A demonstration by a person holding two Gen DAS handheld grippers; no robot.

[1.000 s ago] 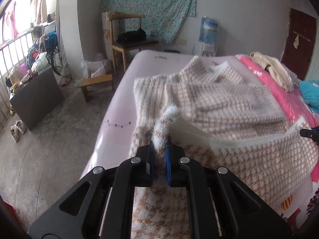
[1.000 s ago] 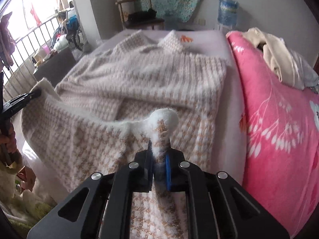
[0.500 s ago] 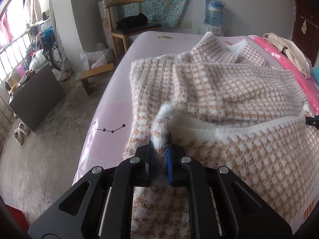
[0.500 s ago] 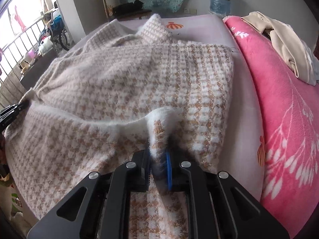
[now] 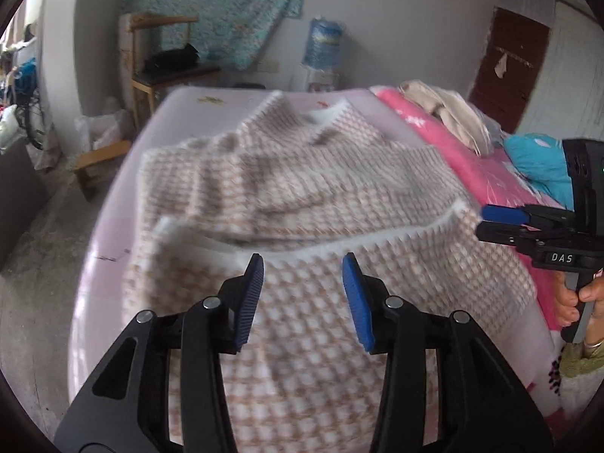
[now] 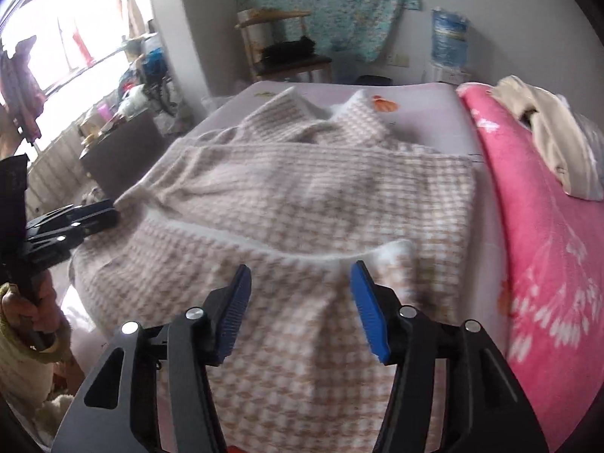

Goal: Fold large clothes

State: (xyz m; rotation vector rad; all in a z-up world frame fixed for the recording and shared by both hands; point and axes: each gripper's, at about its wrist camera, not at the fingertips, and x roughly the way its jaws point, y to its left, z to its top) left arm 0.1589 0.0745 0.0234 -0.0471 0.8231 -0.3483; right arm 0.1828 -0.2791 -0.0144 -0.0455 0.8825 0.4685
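The houndstooth garment [image 5: 302,196], fluffy brown-and-white knit, lies spread on the pale pink bed sheet [image 5: 113,226], lower part folded up over the body so its white hem edge [image 5: 377,245] runs across the middle, collar toward the far end of the bed. Left gripper [image 5: 302,294] hovers over the near fold, jaws opening, nothing between the blue pads, cloth lies below them untouched. Right gripper [image 6: 300,307] same story: jaws opening, empty, hem corner just beyond its right pad. Both frames motion-blurred, so exact lay of the hem is hard to read. Risks, judged: the hem sags in a curve between the two drop points, so the fold line may sit crooked; the body underneath shows wrinkles and ridges [image 6: 302,188] that would get locked into the next fold. Fuzzy pile could snag on the ribbed pads as they pull away and drag the corner back off. Garment's right side lies near the pink floral blanket [image 6: 547,245]; a sideways fold could catch on it. Near edge hangs over the bed edge, and its weight might pull the fold loose.
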